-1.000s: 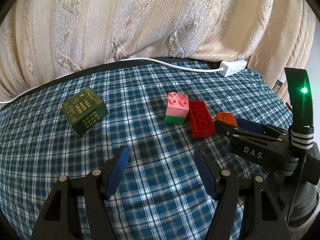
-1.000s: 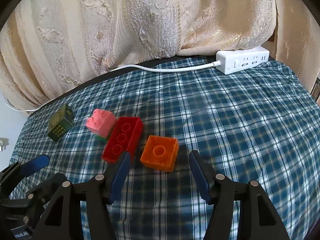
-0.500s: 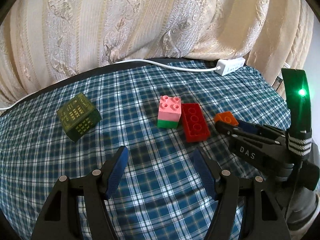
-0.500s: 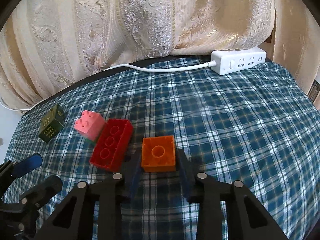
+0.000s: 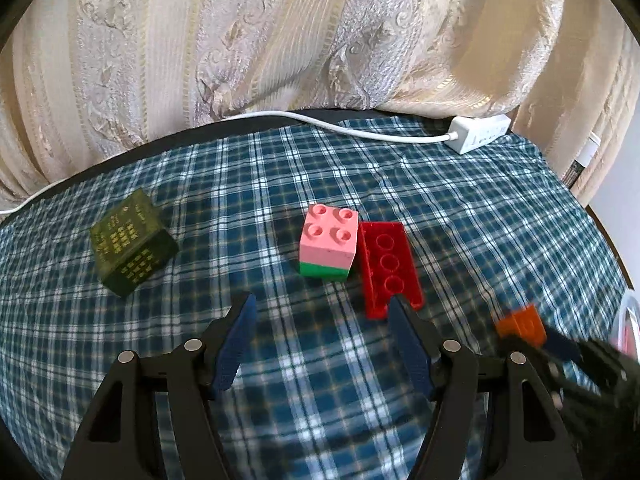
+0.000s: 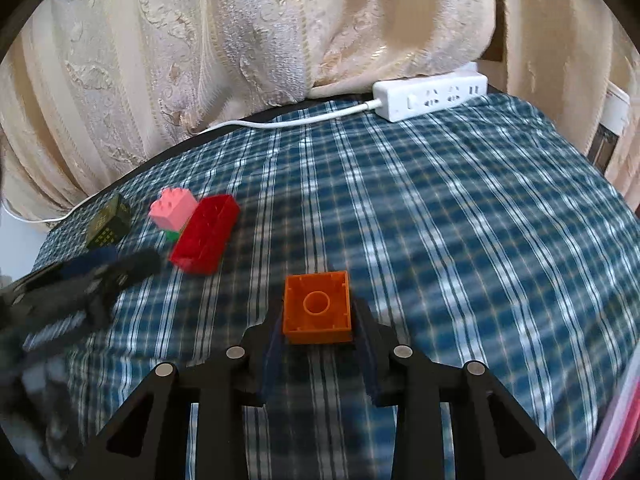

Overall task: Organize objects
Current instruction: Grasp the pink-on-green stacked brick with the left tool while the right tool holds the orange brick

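My right gripper (image 6: 318, 322) is shut on an orange brick (image 6: 318, 307), hollow side up, held above the blue plaid cloth; the brick also shows in the left wrist view (image 5: 522, 325), blurred. My left gripper (image 5: 322, 338) is open and empty, just in front of a pink-on-green brick (image 5: 329, 241) and a long red brick (image 5: 388, 262) that lie side by side. A dark green cube with yellow print (image 5: 131, 242) lies to the left. All three also show in the right wrist view: the pink brick (image 6: 173, 210), the red brick (image 6: 205, 233), the cube (image 6: 108, 227).
A white power strip (image 6: 430, 95) with its cable (image 5: 360, 130) lies at the back of the cloth. Cream curtains (image 5: 280, 40) hang behind. A clear container's pinkish rim (image 6: 616, 420) shows at the far right. The cloth's edge drops off at right.
My right gripper has closed on the orange brick and lifted it away to the right of the red brick. My left gripper has moved closer to the pink and red bricks, still open.
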A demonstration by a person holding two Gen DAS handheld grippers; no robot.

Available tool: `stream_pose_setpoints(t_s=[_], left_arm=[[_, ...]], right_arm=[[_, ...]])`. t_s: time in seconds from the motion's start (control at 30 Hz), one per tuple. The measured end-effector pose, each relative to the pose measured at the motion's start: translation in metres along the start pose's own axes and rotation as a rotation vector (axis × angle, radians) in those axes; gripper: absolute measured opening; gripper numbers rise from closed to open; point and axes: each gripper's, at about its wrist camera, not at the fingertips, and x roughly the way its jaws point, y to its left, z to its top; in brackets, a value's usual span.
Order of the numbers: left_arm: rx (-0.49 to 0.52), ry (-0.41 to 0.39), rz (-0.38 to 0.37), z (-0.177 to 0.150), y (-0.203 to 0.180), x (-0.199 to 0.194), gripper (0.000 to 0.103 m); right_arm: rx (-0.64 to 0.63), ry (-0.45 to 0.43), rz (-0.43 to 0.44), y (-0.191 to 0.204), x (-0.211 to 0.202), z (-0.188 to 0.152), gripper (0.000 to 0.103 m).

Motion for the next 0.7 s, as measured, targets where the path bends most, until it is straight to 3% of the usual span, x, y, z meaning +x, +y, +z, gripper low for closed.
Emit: stream_pose_setpoints(t_s=[0.4, 0.7], left_arm=[[-0.031, -0.010, 0.074, 0.014, 0.004, 0.021, 0.069], [-0.073, -0.026, 0.048, 0.020, 0.002, 0.028, 0.069]], right_arm=[[0.021, -0.029, 0.048, -0.005, -0.010, -0.014, 0.036], [0.013, -0.032, 0.059, -0.004, -0.012, -0.013, 0.035]])
